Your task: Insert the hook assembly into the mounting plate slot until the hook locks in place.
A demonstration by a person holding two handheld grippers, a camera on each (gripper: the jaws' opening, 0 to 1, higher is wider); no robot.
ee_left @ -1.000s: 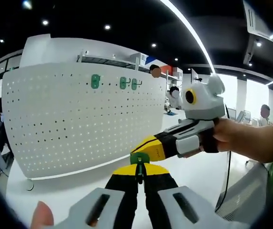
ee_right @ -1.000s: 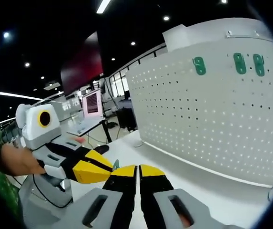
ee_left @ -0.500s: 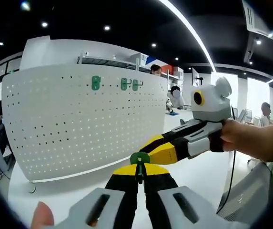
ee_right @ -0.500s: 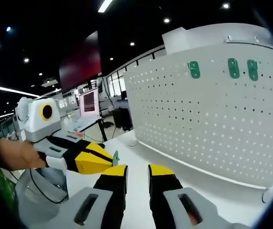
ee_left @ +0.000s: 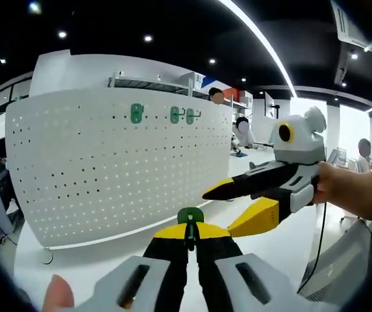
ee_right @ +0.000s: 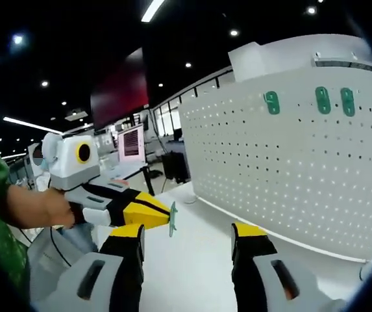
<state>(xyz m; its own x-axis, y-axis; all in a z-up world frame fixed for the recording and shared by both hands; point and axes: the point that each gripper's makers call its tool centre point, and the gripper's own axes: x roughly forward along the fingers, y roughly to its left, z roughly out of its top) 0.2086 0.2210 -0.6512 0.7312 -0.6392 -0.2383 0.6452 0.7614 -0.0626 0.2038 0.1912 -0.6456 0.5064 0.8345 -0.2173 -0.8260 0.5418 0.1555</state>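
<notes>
A small green hook piece (ee_left: 190,216) stands upright between the shut yellow-tipped jaws of my left gripper (ee_left: 190,229). The same green hook piece (ee_right: 171,220) pokes from my left gripper (ee_right: 163,211) as it comes in from the left in the right gripper view. My right gripper (ee_right: 189,231) is open wide with nothing between its jaws. It also reaches in from the right as the right gripper (ee_left: 221,211), just beside the hook. The white perforated mounting plate (ee_left: 108,169) stands upright behind, also seen as the mounting plate (ee_right: 302,162).
Three green hooks (ee_left: 174,115) hang near the plate's top edge, also seen as green hooks (ee_right: 322,99). The plate stands on a white table (ee_left: 108,250). A person's hand (ee_left: 348,192) holds the right gripper. Desks, monitors (ee_right: 132,143) and people lie beyond.
My right gripper's jaws have gone from shut to wide open and drawn slightly away from the hook. The left gripper keeps its hold on the green hook piece.
</notes>
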